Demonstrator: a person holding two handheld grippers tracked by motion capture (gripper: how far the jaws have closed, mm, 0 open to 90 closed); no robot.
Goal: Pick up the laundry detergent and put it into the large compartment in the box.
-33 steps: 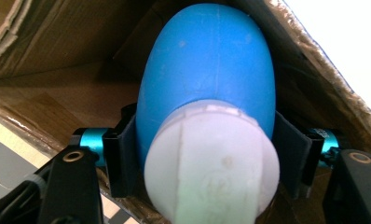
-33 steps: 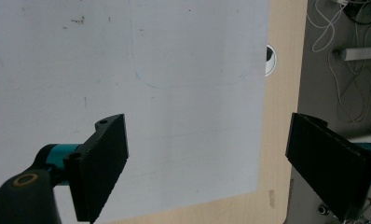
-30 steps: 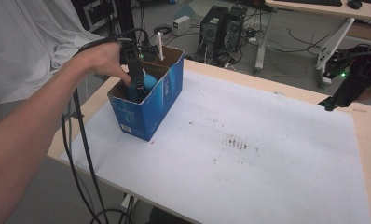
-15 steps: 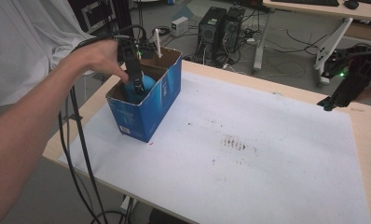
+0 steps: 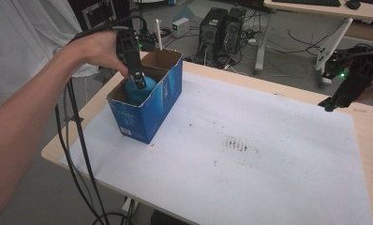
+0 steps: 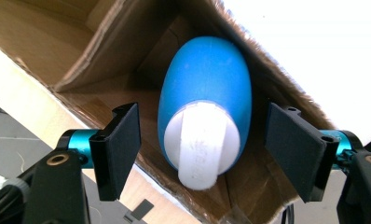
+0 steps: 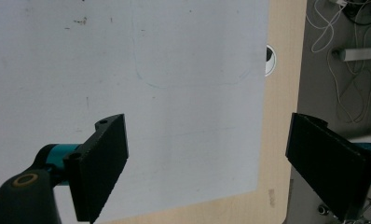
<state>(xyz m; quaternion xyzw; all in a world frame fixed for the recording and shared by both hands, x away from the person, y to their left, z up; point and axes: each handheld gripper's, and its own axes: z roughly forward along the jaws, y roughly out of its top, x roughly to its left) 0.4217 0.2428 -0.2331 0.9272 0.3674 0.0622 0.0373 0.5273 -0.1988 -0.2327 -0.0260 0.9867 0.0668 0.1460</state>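
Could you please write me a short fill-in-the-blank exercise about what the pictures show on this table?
1. The blue egg-shaped object lies inside a blue cardboard ____.
2. The left gripper has its jaws ____ on either side of that object, not touching it.
3. The right gripper hangs over the ____ mat with nothing between its jaws.

Missing words: box; open; white

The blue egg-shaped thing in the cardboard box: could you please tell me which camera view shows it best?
The left gripper view: the blue egg-shaped thing sits close up, its white end piece toward the camera, between the left gripper's open jaws. The high view shows a small blue patch inside the box, partly covered by that gripper. The right gripper view looks at the white mat.
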